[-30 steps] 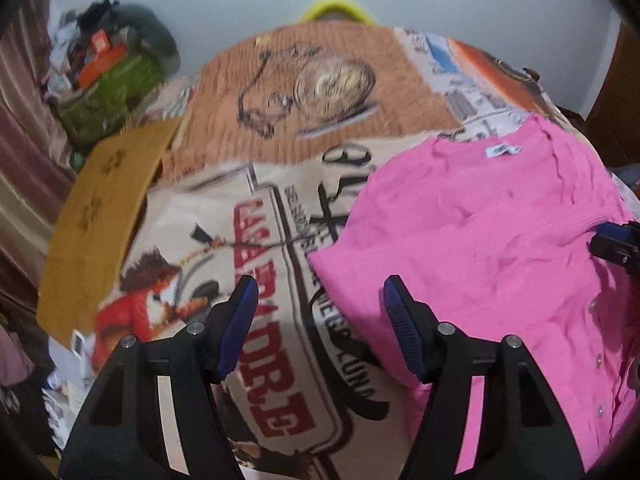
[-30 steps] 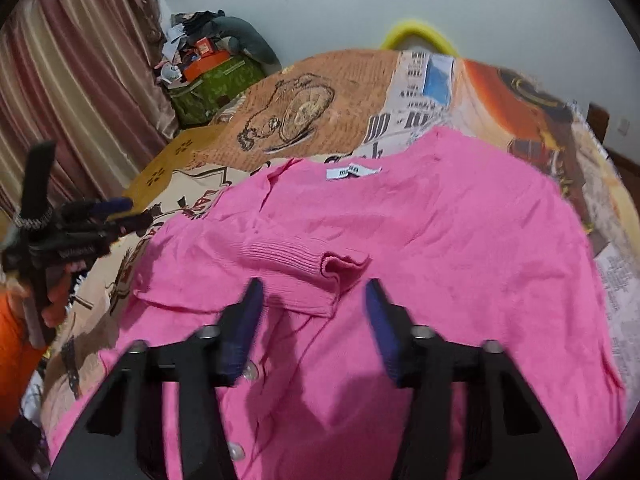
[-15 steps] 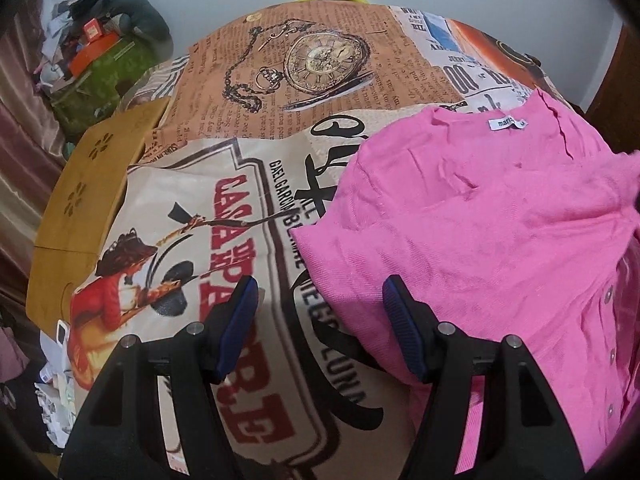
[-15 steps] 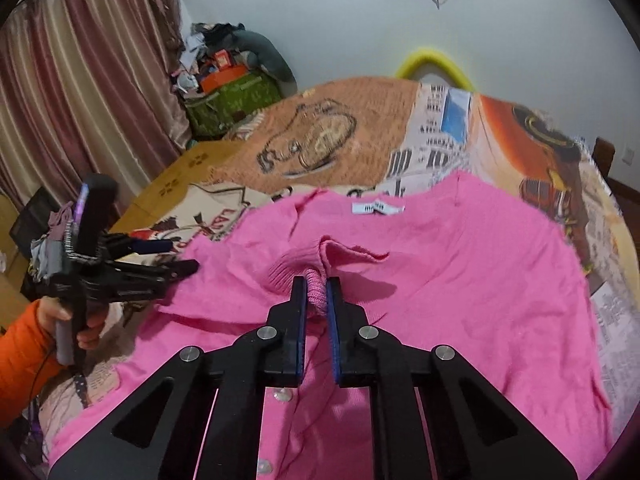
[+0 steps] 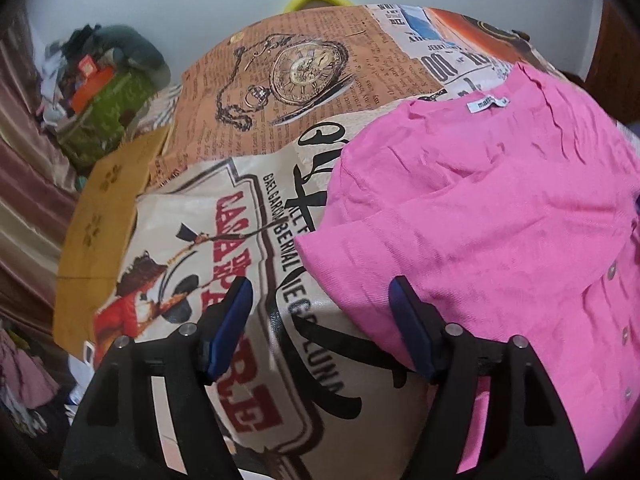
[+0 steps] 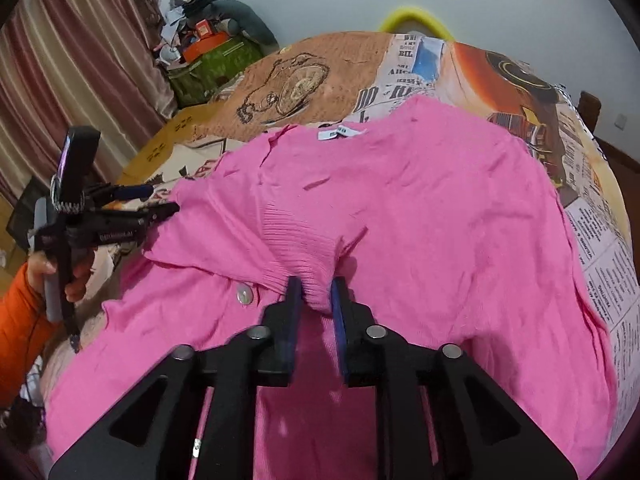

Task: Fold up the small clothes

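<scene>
The right gripper (image 6: 313, 294) is clenching the pink cardigan's (image 6: 420, 216) ribbed cuff (image 6: 300, 248), folding one sleeve inward; the left gripper (image 5: 320, 316) is hovering released. Most folds are remaining.

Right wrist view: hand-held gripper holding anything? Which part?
Right hand-held gripper is shut on the pink cardigan, pinching its ribbed sleeve cuff.

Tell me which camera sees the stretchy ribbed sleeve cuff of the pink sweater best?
The right wrist view. There the ribbed pink knitted sleeve cuff sits in the middle, pinched by the right hand-held gripper. The left wrist view shows the sweater's body and white neck label, but no cuff I can pick out.
</scene>
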Motion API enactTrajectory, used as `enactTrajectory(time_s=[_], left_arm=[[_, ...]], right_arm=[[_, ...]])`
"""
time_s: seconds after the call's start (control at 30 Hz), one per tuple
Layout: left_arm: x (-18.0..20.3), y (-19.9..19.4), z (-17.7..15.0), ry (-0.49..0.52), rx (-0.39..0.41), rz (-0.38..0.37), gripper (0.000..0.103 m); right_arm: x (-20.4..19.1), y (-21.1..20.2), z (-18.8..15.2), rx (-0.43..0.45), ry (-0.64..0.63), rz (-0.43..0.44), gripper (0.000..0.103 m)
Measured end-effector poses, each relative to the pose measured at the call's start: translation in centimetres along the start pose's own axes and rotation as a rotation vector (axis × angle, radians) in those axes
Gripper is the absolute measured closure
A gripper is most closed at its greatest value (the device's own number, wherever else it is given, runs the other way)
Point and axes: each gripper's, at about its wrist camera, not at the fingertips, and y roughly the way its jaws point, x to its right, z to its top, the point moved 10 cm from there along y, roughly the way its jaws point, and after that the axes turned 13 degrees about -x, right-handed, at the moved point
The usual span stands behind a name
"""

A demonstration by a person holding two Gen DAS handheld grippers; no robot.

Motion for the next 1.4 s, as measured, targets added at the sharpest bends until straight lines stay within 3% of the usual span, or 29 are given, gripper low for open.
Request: enactTrajectory(time_s=[0.07,0.23,0.47,0.63,0.83,0.97,1.1,1.2,1.27,1.33,1.4], left_arm=[[0.0,0.3,0.0,-0.003,0.0,0.006,0.029],[-0.2,0.8,-0.3,-0.024,0.002,-0.013,0.027],[-0.1,1.2,-0.5,-0.034,0.012,-0.017,0.024],[-0.1,1.3,-0.6,-0.046,0.011,-0.028,0.024],[-0.3,1.3,-0.6,-0.049,-0.008,-0.047,0.024],[-1.1,0.4,-0.4,-0.068,-0.023,-0.12,0.024],[-1.6,0.8,-0.4,-0.041,-0.023,-0.043,0.024],[-1.7,1.4,-0.8,-0.046,-0.014,-0.041,0.021],[-2.3,1.7,-0.9,-0.079,-0.005,-0.043,0.012],[-2.7,2.1,-1.1,-0.113,-0.018,-0.089,0.012],[-3.2,2.4,-1.2,-0.134,-0.038,-0.122,0.011]], right_arm=[[0.2,-0.7,0.8,0.037,0.002,-0.004,0.068],[1.1,-0.8,3.7,0.098,0.027,-0.028,0.066],[1.8,3.2,3.4,-0.005,0.015,-0.056,0.066],[1.0,3.1,2.6,0.013,-0.027,-0.068,0.066],[-0.1,3.2,2.9,0.012,-0.079,-0.053,0.096],[-0.6,2.2,3.5,0.066,-0.101,-0.084,0.097],[1.0,0.8,5.3,0.118,-0.087,-0.129,0.097],[1.7,1.4,5.9,0.109,-0.082,-0.168,0.098],[2.0,2.6,5.8,0.079,-0.092,-0.207,0.098],[2.4,4.6,5.3,0.027,-0.101,-0.237,0.098],[2.8,4.9,4.9,0.028,-0.1,-0.251,0.098]])
